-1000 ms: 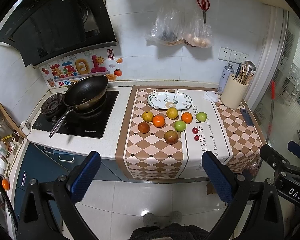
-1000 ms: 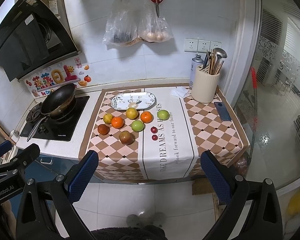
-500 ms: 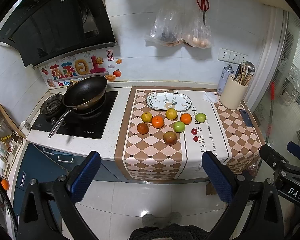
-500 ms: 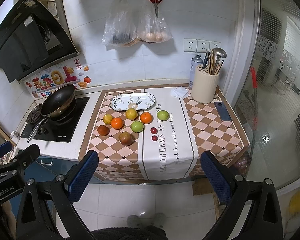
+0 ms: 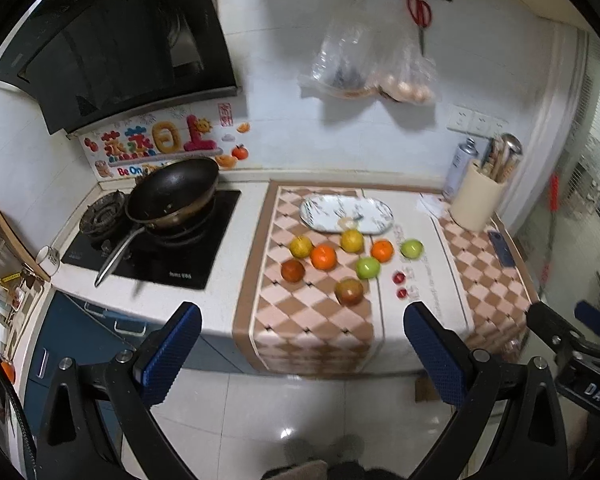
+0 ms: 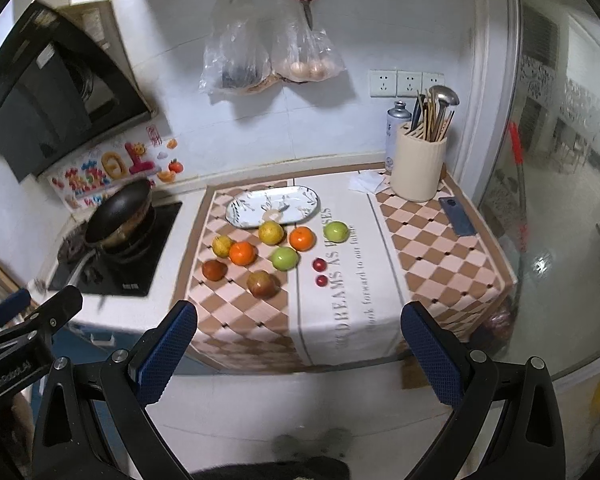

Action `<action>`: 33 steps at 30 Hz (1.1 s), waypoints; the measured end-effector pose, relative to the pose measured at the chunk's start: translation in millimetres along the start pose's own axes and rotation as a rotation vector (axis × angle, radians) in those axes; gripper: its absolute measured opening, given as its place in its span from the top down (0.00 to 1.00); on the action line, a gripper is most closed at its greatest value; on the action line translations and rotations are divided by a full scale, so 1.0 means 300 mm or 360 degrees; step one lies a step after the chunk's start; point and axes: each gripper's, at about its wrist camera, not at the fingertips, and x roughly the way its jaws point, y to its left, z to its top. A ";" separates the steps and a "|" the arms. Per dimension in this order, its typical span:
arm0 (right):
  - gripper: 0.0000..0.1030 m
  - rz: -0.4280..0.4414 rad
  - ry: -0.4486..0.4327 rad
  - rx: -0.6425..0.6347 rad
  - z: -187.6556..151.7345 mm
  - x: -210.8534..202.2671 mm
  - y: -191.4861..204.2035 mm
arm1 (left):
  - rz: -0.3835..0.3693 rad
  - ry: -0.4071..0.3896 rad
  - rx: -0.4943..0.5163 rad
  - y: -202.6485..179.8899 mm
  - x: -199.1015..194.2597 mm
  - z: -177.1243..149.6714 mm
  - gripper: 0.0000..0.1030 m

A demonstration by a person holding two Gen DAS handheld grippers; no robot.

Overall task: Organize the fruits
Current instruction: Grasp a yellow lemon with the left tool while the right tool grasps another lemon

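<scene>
The task is at its very beginning, in my judgement: no fruit is on the plate (image 5: 346,214) yet, and both grippers hang in front of the counter, well apart from everything on it. The left gripper (image 5: 300,356) has its jaws wide open and holds nothing; the right gripper (image 6: 298,354) is also wide open and empty. Going from left to right, far ahead and to the left of the left gripper stands a black wok (image 5: 174,196) on the stove, which has no part in the task. Straight ahead of the left gripper, on the checkered cloth (image 5: 300,328), lie the fruits: a dark red fruit (image 5: 293,271) most to the left, then a yellow fruit (image 5: 301,246) with an orange (image 5: 323,257) touching it or just beside it, a second yellow fruit (image 5: 352,240) just at the near edge of the plate, and a reddish apple (image 5: 349,291) nearest to the gripper. More to the right come a green apple (image 5: 368,267), a second orange (image 5: 381,250), another green apple (image 5: 411,248) and two small red fruits (image 5: 398,278). Far ahead to the right of the right gripper stands a utensil holder (image 6: 418,170). The next move, I think, calls for bringing one gripper forward and down over a fruit, probably the reddish apple because it is nearest, with the jaws kept open wide enough to go around it.
</scene>
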 end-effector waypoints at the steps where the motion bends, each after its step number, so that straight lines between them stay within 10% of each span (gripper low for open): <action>1: 0.00 0.0012 -0.0006 0.0025 0.006 0.023 0.000 | 0.0010 -0.0027 -0.0012 0.016 0.034 0.016 0.00; 9: 0.00 0.0051 0.0119 0.0198 0.056 0.332 -0.015 | 0.0130 0.0036 0.0002 0.112 0.331 0.091 0.00; 21: 0.01 0.0199 0.0494 0.0292 0.207 1.012 -0.044 | 0.0265 0.0545 0.0020 0.146 1.016 0.244 0.00; 33: 0.22 0.0394 0.0929 0.0070 0.366 1.712 0.047 | 0.0081 0.1186 -0.0178 0.132 1.685 0.275 0.17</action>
